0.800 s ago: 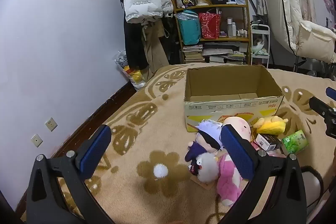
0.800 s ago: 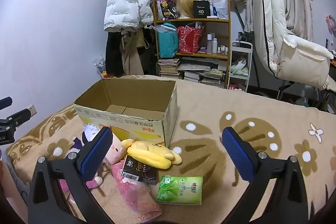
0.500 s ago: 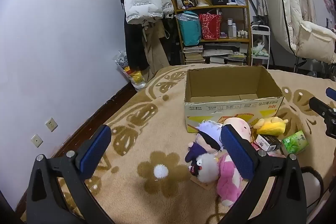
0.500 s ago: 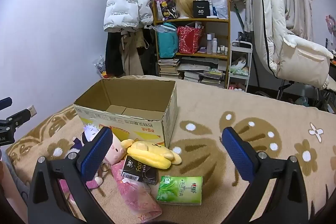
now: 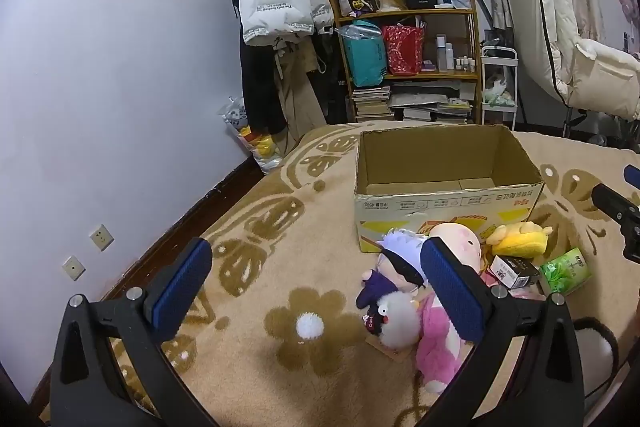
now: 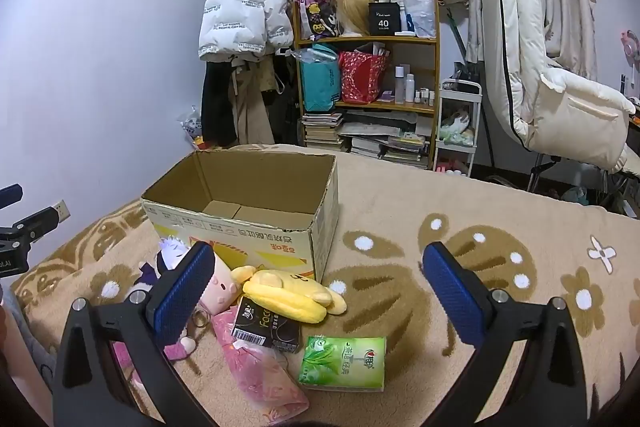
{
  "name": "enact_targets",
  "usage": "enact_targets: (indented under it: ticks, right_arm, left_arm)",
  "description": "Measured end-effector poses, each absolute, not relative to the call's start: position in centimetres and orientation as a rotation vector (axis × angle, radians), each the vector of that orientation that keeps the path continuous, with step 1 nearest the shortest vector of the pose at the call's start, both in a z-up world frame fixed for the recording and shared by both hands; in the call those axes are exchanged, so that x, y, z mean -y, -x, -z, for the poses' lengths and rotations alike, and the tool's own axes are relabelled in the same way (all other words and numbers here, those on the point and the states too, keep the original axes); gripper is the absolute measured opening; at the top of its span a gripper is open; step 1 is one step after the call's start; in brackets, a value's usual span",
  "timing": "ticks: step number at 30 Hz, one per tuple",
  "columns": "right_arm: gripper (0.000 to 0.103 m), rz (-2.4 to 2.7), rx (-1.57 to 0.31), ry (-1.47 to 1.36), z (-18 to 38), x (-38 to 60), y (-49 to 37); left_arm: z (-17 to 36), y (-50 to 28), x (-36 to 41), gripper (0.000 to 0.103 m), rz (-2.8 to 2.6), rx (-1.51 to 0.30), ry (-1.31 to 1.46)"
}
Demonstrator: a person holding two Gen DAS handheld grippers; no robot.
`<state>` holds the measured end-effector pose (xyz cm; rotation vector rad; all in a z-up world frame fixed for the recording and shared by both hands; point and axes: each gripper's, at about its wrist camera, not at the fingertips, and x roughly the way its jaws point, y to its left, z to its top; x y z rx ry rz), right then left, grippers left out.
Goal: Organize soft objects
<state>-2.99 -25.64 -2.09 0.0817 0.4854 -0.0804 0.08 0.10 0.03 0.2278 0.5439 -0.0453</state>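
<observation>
- Left gripper point(image 5: 316, 281) and right gripper point(image 6: 318, 285) hang spread wide, gripping nothing, unmoved from the earlier frames.
- Plush toys point(image 5: 412, 291) lie heaped on the blanket point(image 5: 260, 227), against the open cardboard box point(image 5: 444, 203), unchanged.

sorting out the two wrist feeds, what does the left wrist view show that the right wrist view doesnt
Left wrist view only: a small grey-white plush by the dolls, a loose white pompom on the blanket, two wall sockets.

Right wrist view only: a pink patterned packet in full, a wide stretch of bare blanket right of the box.

Both: the open, empty cardboard box, the yellow plush, the green tissue pack, the black box, the shelf. Each gripper, left and right, is open and holds nothing.
</observation>
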Motion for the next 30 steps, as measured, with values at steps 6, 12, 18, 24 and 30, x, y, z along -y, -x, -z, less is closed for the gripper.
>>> enact_targets:
  ticks: [6, 12, 18, 24, 30]
  right_arm:
    - [0.103, 0.079, -0.486, -0.081, 2.11, 25.64, 2.98]
    - [0.103, 0.080, -0.486, -0.079, 2.16, 25.65, 2.96]
    - [0.103, 0.081, -0.488, -0.079, 2.18, 25.62, 2.96]
    - [0.103, 0.080, -0.487, -0.080, 2.17, 25.64, 2.96]
    - [0.103, 0.080, -0.487, -0.079, 2.16, 25.63, 2.95]
  left_arm:
    - [-0.01, -0.05, -0.05, 0.103, 0.044, -0.543, -0.230]
    - [0.00, -0.05, -0.06, 0.103, 0.045, -0.543, -0.229]
    - [0.10, -0.05, -0.09, 0.103, 0.048, -0.546, -0.229]
    - [0.25, 0.02, -0.11, 0.103, 0.048, -0.550, -0.229]
    - [0.28, 0.04, -0.04, 0.103, 0.047, -0.550, -0.232]
